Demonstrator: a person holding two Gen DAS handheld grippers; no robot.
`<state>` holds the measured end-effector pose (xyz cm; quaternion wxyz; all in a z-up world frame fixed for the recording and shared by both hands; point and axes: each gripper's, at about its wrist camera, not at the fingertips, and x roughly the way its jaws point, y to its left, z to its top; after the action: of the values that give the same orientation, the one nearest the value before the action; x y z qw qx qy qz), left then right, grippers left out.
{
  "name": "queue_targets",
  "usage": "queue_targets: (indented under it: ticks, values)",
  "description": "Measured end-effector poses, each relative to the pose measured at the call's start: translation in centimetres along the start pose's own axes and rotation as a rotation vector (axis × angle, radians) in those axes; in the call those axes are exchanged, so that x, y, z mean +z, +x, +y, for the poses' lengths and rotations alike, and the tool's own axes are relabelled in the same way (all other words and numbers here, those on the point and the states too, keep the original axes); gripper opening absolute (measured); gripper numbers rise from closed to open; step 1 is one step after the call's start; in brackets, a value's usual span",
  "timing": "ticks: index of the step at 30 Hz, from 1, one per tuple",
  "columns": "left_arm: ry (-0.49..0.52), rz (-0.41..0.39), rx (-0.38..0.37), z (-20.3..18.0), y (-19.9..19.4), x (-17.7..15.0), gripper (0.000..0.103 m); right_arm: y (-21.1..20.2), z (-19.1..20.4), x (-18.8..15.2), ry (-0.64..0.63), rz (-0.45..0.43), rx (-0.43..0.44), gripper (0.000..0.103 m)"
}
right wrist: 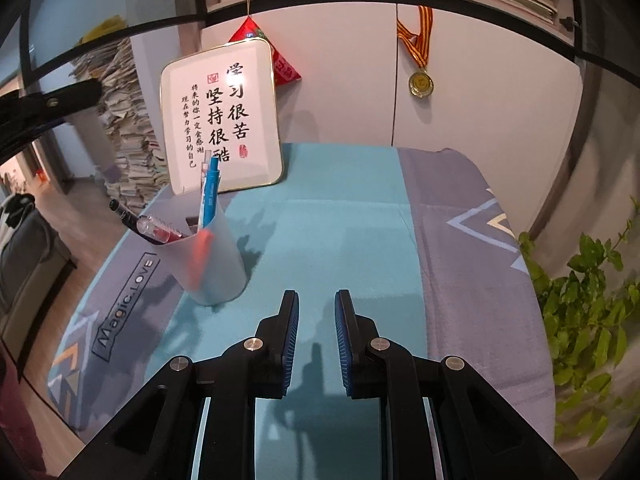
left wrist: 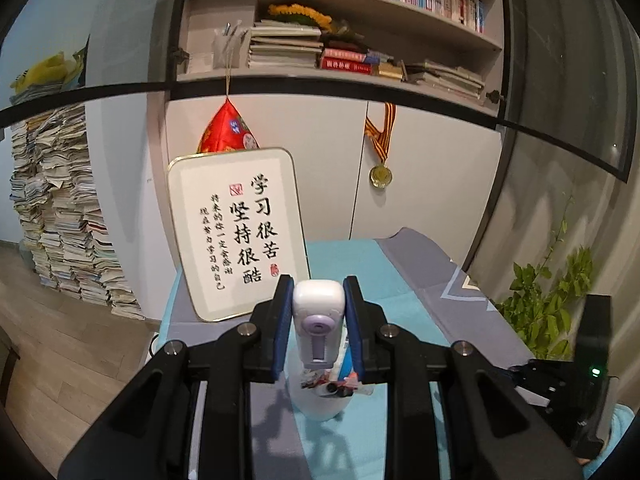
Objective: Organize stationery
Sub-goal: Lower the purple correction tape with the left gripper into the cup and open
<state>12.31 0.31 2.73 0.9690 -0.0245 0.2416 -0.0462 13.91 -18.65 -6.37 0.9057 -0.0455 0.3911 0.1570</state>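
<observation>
- Left gripper pinching a white-and-lilac correction tape, above the pen cup.
- Right gripper nearly closed, empty, just right of pen cup.

White correction-tape dispenser: rounded body, lilac round button and lilac slider on its face, clamped upright between the left gripper's blue pads, nose end hidden below. Directly under it, the frosted white pen cup, standing upright on the teal strip of the table cloth, near the cloth's left side, in front of the framed calligraphy board. Cup contents: 1 blue pen standing near vertical, 1 red-ink pen with clear cap and 1 black pen, both leaning out over the left rim.
</observation>
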Motion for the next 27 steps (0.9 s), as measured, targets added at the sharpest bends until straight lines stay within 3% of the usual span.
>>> queue_targets:
  ticks: [16,27]
  values:
    - [-0.021,0.146,0.01,0.2,5.5,-1.1,0.023,0.3,-1.3,-0.6,0.031,0.016,0.0,0.019]
    - [0.0,0.192,-0.001,-0.5,6.4,-2.2,0.025,0.6,-1.6,-0.7,0.035,0.027,0.004,0.02]
